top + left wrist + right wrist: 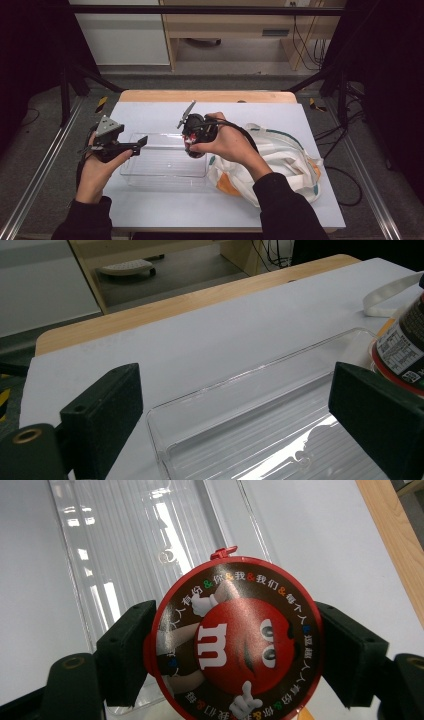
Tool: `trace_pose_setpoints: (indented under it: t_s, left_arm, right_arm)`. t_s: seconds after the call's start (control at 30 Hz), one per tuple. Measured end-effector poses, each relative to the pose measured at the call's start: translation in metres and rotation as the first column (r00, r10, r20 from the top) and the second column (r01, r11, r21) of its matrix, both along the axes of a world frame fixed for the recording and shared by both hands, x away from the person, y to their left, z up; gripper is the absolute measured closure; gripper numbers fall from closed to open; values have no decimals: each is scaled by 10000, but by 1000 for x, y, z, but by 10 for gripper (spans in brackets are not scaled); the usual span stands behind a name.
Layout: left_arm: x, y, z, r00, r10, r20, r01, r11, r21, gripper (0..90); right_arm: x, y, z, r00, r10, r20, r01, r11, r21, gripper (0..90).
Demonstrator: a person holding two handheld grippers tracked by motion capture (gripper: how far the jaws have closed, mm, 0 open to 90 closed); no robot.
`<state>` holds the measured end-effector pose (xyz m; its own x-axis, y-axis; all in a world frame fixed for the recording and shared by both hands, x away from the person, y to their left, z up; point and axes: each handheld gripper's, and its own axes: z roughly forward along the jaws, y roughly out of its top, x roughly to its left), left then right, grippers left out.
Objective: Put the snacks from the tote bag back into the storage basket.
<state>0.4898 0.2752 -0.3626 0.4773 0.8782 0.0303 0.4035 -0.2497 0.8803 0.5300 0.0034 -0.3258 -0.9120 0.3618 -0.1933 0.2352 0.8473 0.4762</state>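
Right gripper (235, 655) jaws clamp a tub (235, 640) above the empty tray (165, 160); left gripper (240, 425) jaws wide, nothing placed yet

The left gripper (240, 425) hangs with jaws spread wide. Between and just beyond them lies a clear tray (260, 405). Past its right jaw stands what looks like a red-rimmed container (402, 347).

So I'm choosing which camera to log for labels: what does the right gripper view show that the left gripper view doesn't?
The right gripper view shows the candy tub's round red lid face-on, with its cartoon face and ring of text, and the right tool shut on the tub over the clear tray. The left gripper view shows the left tool open with nothing in it, the tub's side label, a white bag strap and the table's wooden edge. Both show the clear tray on the white table top.
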Motion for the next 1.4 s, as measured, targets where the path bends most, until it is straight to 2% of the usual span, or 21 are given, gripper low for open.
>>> trace_pose_setpoints:
  t_s: [0.43, 1.4]
  left_arm:
    - [0, 1, -1, 10000, 35, -5, -35, 10000, -71, 73]
    - [1, -3, -3, 9999, -76, -92, 77, 10000, 54, 72]
  right_arm:
    - [4, 9, -11, 9999, 59, -107, -60, 9999, -101, 245]
    - [10, 8, -38, 9990, 26, -438, -51, 9983, -573, 245]
